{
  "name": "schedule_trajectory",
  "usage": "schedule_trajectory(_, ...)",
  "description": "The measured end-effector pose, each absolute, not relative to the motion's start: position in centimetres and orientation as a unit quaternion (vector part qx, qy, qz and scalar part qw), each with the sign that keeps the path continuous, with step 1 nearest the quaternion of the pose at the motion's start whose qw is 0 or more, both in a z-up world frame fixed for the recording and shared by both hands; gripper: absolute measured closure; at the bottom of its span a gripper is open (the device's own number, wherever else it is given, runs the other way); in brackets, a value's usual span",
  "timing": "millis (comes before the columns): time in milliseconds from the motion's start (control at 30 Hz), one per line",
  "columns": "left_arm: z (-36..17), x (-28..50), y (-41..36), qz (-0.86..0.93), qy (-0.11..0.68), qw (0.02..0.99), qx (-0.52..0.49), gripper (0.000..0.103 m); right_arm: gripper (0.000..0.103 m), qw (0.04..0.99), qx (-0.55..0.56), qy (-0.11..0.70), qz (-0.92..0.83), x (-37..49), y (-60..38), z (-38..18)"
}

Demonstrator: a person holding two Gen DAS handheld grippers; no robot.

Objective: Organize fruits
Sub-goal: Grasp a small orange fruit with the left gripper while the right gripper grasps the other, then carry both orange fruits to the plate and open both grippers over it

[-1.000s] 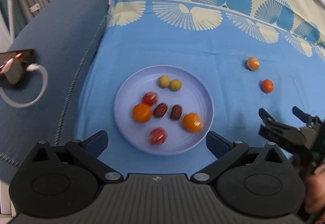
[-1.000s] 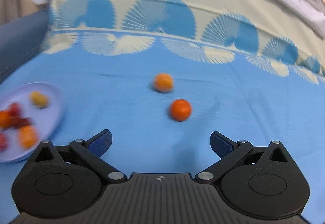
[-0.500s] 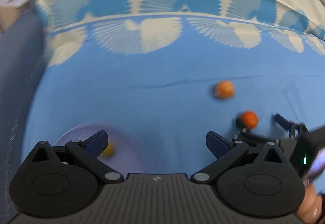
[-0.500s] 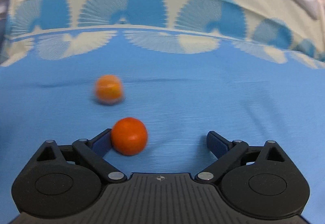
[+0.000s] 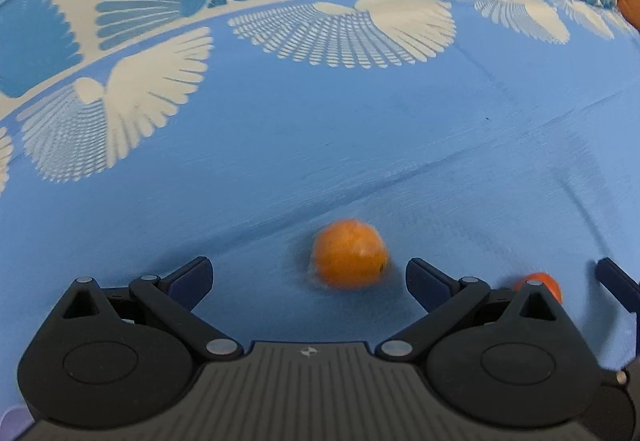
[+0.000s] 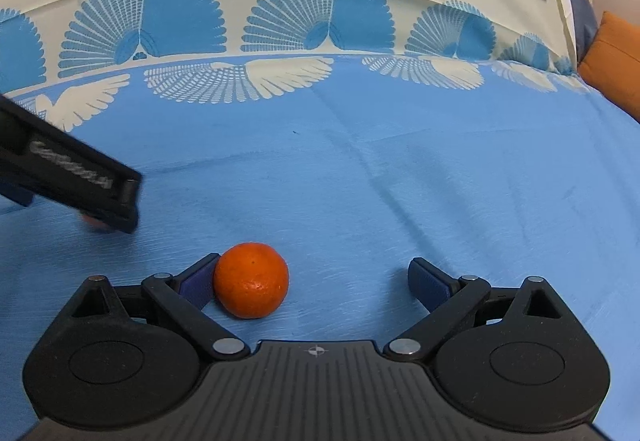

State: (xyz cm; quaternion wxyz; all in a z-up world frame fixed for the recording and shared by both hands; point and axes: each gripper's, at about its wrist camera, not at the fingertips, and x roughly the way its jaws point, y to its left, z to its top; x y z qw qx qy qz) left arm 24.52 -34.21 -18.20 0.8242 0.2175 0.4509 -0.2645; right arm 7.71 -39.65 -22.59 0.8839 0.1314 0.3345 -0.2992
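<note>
Deep-orange tangerine [image 6: 251,285] now touches the wide right gripper [image 6: 312,281]'s left pad; left gripper [image 5: 308,277], also wide, has swung over the paler tangerine [image 5: 349,259] on the blue cloth [image 5: 320,121].

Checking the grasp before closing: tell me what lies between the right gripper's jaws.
In the right wrist view, one orange fruit lies on the blue cloth between the right gripper jaws, against the left one; the remaining gap is bare cloth.

Blue fan-print cloth [image 6: 400,169]; orange cushion [image 6: 612,61] at right edge.
</note>
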Motion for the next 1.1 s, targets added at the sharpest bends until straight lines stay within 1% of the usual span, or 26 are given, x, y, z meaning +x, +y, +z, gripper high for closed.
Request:
schedule_trajectory(100, -18.7, 24.9, -35.0, -0.272, 0.458, 0.815, 0.227, 0.001, 0.004, 0.883, 0.123, 0.335, -0.303, 7.9, -39.3, -22.6)
schedule_trajectory(133, -18.7, 25.0, -35.1, -0.275, 0.458, 0.814, 0.229, 0.002, 0.005, 0.883, 0.125, 0.335, -0.302, 7.8, -39.3, -22.6)
schedule_trajectory(167, -18.6, 24.9, -35.3, -0.277, 0.453, 0.816, 0.227, 0.019, 0.01, 0.885, 0.131, 0.334, -0.295, 7.8, -39.4, -22.5)
schedule_trajectory(200, -18.3, 24.8, -35.3, -0.286, 0.45, 0.816, 0.222, 0.037, 0.031, 0.89, 0.14, 0.331, -0.28, 7.7, -39.4, -22.3)
schedule_trajectory(233, -18.0, 24.7, -35.3, -0.309, 0.456, 0.807, 0.213, 0.061, 0.066, 0.897, 0.141, 0.325, -0.264, 7.6, -38.9, -21.9)
schedule_trajectory(267, -17.6, 24.5, -35.4, -0.309, 0.456, 0.807, 0.215, 0.061, 0.068, 0.903, 0.134, 0.321, -0.25, 7.6, -38.5, -21.5)
schedule_trajectory(300, -17.3, 24.1, -35.5, -0.303, 0.449, 0.811, 0.223, 0.061, 0.068, 0.905, 0.132, 0.318, -0.249, 7.5, -38.3, -21.4)
schedule_trajectory(400, -15.8, 22.8, -34.5, -0.301, 0.438, 0.815, 0.23, 0.061, 0.068, 0.903, 0.188, 0.291, -0.255, 6.8, -39.9, -20.9)
schedule_trajectory(467, -14.3, 21.8, -32.8, -0.296, 0.438, 0.819, 0.221, 0.061, 0.068, 0.905, 0.175, 0.27, -0.278, 6.0, -40.5, -20.1)
schedule_trajectory(600, -10.4, 19.1, -27.7, -0.265, 0.443, 0.831, 0.206, 0.061, 0.068, 0.895, 0.184, 0.284, -0.292, 4.3, -41.1, -18.6)
schedule_trajectory(700, -7.5, 16.3, -23.1, -0.238, 0.447, 0.839, 0.197, 0.061, 0.068, 0.898, 0.224, 0.269, -0.266, 1.6, -40.4, -15.5)
schedule_trajectory(767, -6.0, 14.5, -20.4, -0.224, 0.447, 0.844, 0.195, 0.061, 0.068, 0.907, 0.24, 0.255, -0.233, -0.9, -39.0, -13.1)
schedule_trajectory(967, -2.0, 8.8, -12.7, -0.201, 0.449, 0.857, 0.157, 0.061, 0.068, 0.934, 0.218, 0.25, -0.129, -8.8, -31.7, -6.5)
schedule_trajectory(1100, 0.0, 5.0, -8.8, -0.194, 0.423, 0.874, 0.137, 0.061, 0.068, 0.94, 0.2, 0.27, -0.069, -12.0, -26.9, -3.9)
